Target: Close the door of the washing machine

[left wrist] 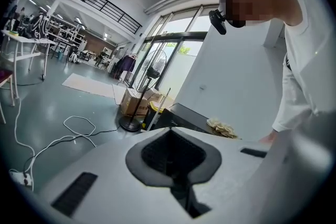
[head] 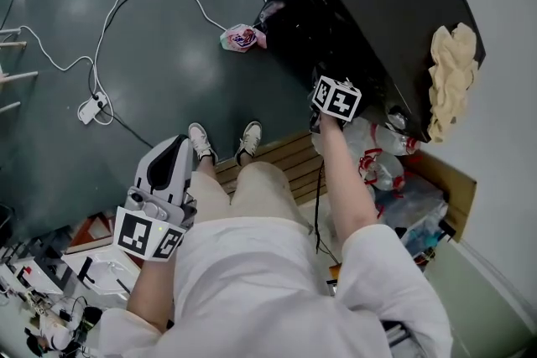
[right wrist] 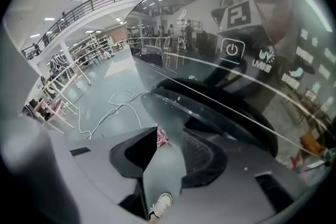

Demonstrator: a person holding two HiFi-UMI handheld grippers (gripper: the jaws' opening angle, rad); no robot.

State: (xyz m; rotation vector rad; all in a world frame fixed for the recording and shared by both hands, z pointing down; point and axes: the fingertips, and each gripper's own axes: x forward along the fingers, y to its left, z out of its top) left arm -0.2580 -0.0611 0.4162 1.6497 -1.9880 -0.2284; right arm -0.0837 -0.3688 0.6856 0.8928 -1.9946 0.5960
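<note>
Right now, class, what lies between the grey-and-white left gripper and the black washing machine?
In the head view, the person's white shoes and beige-trousered legs, standing on a wooden slatted pallet, lie between the left gripper and the black washing machine.

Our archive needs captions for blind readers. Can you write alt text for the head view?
Seen from above, a person in a white top reaches the right gripper toward a black washing machine. The left gripper sits by their left thigh, above a dark floor with white cables.
</note>
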